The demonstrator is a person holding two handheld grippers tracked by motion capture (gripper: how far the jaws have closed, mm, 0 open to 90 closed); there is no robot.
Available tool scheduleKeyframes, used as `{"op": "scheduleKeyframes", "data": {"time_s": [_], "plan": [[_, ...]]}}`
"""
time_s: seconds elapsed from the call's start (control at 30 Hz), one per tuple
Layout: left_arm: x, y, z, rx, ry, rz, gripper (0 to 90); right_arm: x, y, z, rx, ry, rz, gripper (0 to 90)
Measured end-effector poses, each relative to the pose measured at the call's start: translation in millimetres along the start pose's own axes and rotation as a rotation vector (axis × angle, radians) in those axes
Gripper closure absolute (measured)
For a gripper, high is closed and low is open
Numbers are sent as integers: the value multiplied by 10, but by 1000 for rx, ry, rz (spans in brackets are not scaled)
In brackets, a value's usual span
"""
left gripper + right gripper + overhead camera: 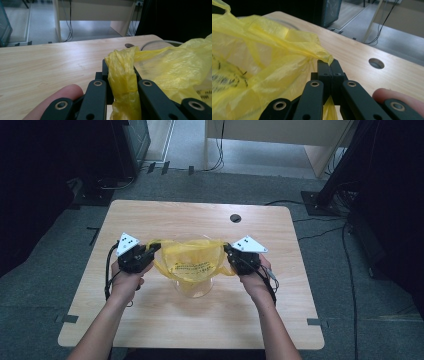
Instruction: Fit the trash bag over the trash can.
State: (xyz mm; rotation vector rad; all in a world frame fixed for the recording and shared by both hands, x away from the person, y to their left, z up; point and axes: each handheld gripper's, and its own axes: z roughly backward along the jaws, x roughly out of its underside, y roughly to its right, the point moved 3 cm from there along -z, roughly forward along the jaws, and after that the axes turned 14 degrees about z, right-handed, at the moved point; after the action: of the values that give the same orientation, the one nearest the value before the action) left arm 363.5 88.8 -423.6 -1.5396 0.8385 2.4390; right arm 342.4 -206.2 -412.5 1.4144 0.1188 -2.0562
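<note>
High view: both forearms reach forward, the left tool [150, 251] and right tool [229, 253] each clenched on a yellow bag [192, 262], stretching it over a clear bowl [194, 287].

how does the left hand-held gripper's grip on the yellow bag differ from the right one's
The left hand-held gripper pinches a thick, bunched strip of the yellow bag; the right hand-held gripper nips only a thin edge. The left jaws stand slightly apart around the plastic; the right jaws meet flush. Both are shut on the bag, stretching it over the clear bowl.
</note>
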Motion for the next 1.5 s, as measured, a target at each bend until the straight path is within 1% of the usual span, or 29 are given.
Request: {"op": "scheduleKeyframes", "data": {"time_s": [0.07,0.13,0.2,0.23,0.27,0.3,0.33,0.37,0.43,0.5,0.6,0.7,0.77,0.87,0.93,0.97,1.0,1.03,1.07,1.1,1.13,1.17,1.2,1.27,1.3,1.33,1.37,1.43,1.5], "plan": [[15,-9,-77,-10,-13,19,854,-21,2,-45,5,0,0,894],[54,-42,-172,-39,-43,43,892,-8,-2,-125,4,-20,4,895],[104,-83,-260,-35,-86,78,900,27,-17,-206,-10,-41,4,897],[134,-100,-297,-40,-105,89,900,65,-31,-269,-22,-57,-10,898],[161,-116,-328,-42,-120,97,900,65,-31,-269,-22,-57,-10,898],[190,-125,-356,-33,-136,112,900,84,-36,-296,-30,-61,-20,898],[202,-127,-367,-35,-142,113,900,99,-47,-325,-49,-56,-38,900],[213,-120,-382,-32,-150,120,900,104,-50,-341,-46,-55,-45,900],[230,-105,-412,-30,-175,134,900,106,-48,-368,-47,-59,-78,900],[253,-92,-452,-13,-212,173,900,110,-29,-396,-67,-61,-124,900],[266,-87,-503,-14,-248,221,900,121,5,-434,-114,-79,-206,900],[261,-107,-531,-15,-267,253,900,106,16,-443,-123,-106,-214,900],[259,-111,-549,-30,-275,266,900,98,27,-454,-133,-122,-238,900],[242,-114,-569,-50,-290,252,900,92,51,-481,-138,-147,-281,900],[233,-99,-572,-79,-288,215,900,97,64,-516,-143,-174,-304,900],[227,-93,-574,-92,-287,196,900,106,82,-552,-157,-194,-325,900],[223,-91,-579,-96,-291,192,900,106,82,-552,-157,-194,-325,900],[227,-97,-590,-100,-306,186,900,111,89,-567,-163,-198,-331,900],[242,-111,-607,-96,-323,187,900,116,93,-578,-162,-201,-332,900],[270,-132,-631,-97,-347,191,900,138,87,-610,-156,-219,-324,900],[309,-152,-653,-107,-365,184,900,138,87,-610,-156,-219,-324,900],[354,-168,-667,-121,-371,172,900,161,68,-633,-153,-237,-308,900],[402,-189,-673,-134,-381,160,900,227,26,-665,-128,-254,-284,900],[495,-248,-669,-149,-392,164,900,268,16,-669,-117,-253,-292,900],[578,-325,-650,-154,-403,184,900,372,12,-681,-87,-255,-314,900],[578,-325,-650,-154,-403,184,900,426,4,-689,-87,-254,-325,899],[647,-358,-633,-143,-411,200,900,469,-11,-695,-91,-248,-335,899],[673,-354,-625,-142,-416,199,900,500,-32,-701,-95,-250,-339,897],[712,-336,-611,-141,-423,182,900,527,-77,-711,-95,-253,-327,897]]}}
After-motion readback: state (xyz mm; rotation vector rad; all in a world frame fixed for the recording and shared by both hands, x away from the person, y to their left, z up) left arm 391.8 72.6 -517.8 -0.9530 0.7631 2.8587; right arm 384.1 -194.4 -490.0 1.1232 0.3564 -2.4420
